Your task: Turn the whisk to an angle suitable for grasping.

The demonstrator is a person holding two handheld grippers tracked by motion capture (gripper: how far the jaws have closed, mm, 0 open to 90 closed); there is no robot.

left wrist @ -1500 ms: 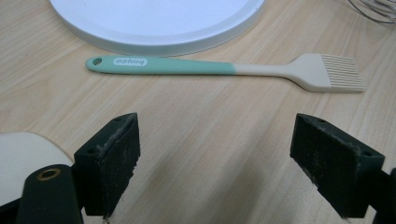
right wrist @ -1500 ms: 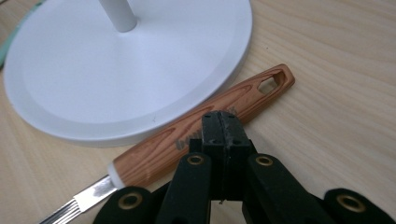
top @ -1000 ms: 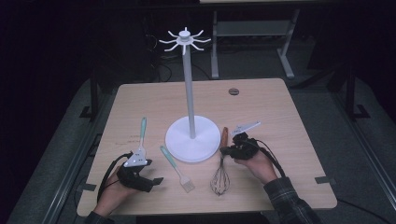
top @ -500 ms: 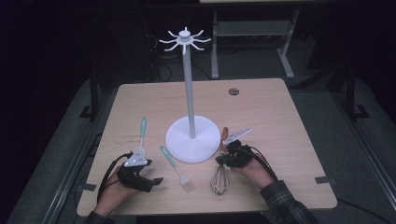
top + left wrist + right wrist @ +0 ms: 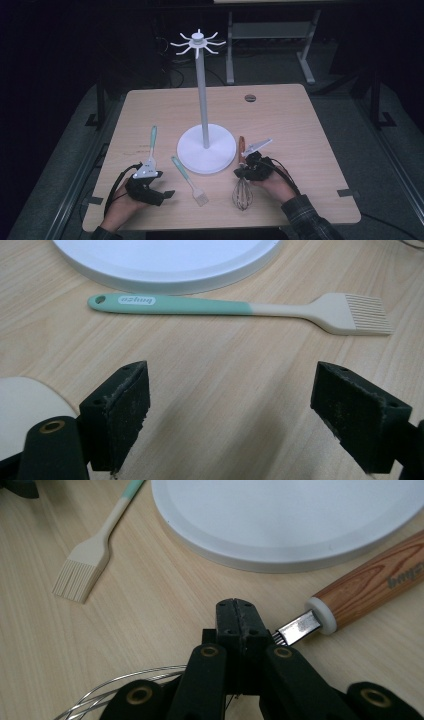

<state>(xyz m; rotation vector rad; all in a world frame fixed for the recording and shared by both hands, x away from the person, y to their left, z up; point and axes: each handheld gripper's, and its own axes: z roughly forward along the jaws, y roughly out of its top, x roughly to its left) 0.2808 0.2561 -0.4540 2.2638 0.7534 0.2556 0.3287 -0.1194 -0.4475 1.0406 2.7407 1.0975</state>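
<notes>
The right gripper (image 5: 246, 169) rests low on the wooden table (image 5: 300, 130), its 2 jaws pressed together. In the right gripper view the closed jaw tips sit over the whisk (image 5: 242, 192), right where its metal neck meets the wires, but the jaws themselves cover that spot, so whether they pinch the wires or merely lie on them cannot be told. The whisk lies flat just right of the white stand's round base (image 5: 206, 148). Its wood-grain handle (image 5: 372, 587) points away toward the base rim and runs off the right edge of the right gripper view; its wire loops reach back toward the person and are cut off at the bottom left of that view. The printing on the handle is too blurred to read.

The left gripper (image 5: 161, 193) lies on the table at the near left with its jaws wide apart and nothing between them. Just ahead of it lies a pastry brush (image 5: 240, 310) with a mint-green handle, beside the base rim; its label reads upside down in the left gripper view. A second mint-handled utensil (image 5: 152, 142) lies beyond the left gripper; its head is hidden under the gripper's grey plate, and a pale rounded piece shows at that view's lower left corner.
</notes>
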